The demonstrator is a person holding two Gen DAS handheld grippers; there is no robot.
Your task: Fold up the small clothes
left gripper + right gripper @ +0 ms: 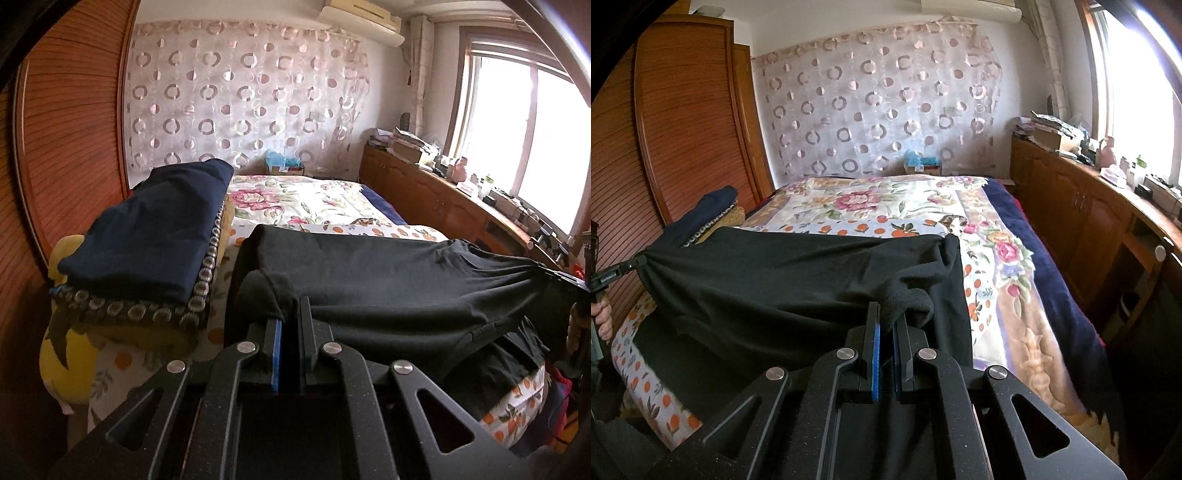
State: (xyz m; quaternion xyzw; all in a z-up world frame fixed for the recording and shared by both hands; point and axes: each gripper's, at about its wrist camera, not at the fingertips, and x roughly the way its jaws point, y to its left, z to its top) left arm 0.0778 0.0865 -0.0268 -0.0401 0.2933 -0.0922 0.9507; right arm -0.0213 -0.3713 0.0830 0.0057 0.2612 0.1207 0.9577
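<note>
Left wrist view: the left hand-held gripper points level across the bed, its blue-padded fingers clamped on a bunched corner of the black garment. The cloth stretches taut to the right, where the right hand-held gripper pinches its far corner. A folded navy garment lies on a pile to the left.

Right wrist view: the right hand-held gripper is closed on a fold of the black garment, held above the bed's near edge. At far left the left hand-held gripper grips the opposite corner, with the person's hand below it.
</note>
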